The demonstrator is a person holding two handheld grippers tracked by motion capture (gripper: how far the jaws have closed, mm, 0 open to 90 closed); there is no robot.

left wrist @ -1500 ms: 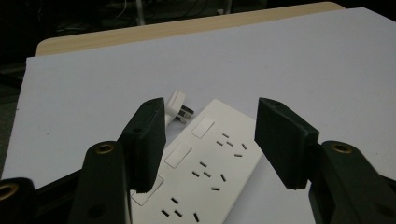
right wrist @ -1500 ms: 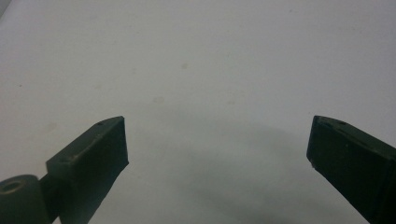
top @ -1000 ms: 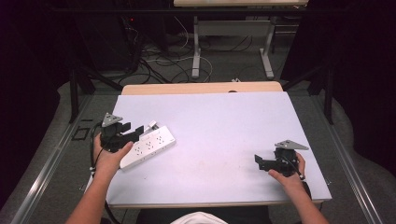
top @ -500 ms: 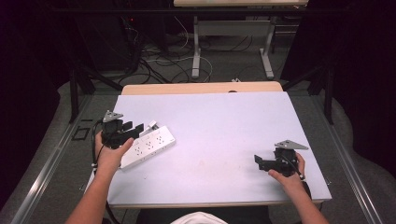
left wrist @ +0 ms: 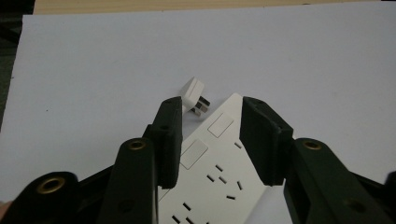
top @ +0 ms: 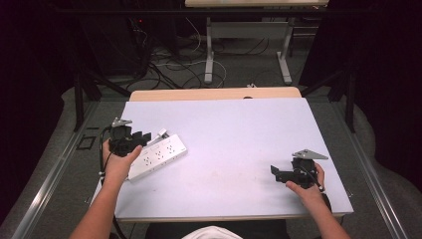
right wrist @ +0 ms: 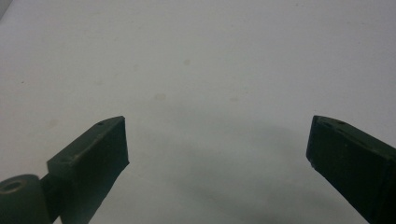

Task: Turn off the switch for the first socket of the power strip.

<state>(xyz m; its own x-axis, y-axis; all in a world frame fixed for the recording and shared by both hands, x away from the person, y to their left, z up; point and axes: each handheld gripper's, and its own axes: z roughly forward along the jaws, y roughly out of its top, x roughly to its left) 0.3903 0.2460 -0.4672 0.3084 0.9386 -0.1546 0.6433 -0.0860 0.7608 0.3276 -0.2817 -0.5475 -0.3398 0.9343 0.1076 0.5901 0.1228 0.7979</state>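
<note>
Left gripper view: power strip (left wrist: 219, 163) between narrowing left tool (left wrist: 212, 123) jaws, pads not pressing; plug (left wrist: 193, 93) just beyond.

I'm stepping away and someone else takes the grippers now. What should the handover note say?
Left gripper: jaws have just been closing, astride the end of the white power strip; whether the pads press it yet is unclear.
Right gripper: open, empty, resting near the table's right front edge.
A small white plug lies beside the strip's far end, not inserted.
Done: the left gripper is lined up on the strip.
Left: probably secure the strip, then deal with the plug.
</note>
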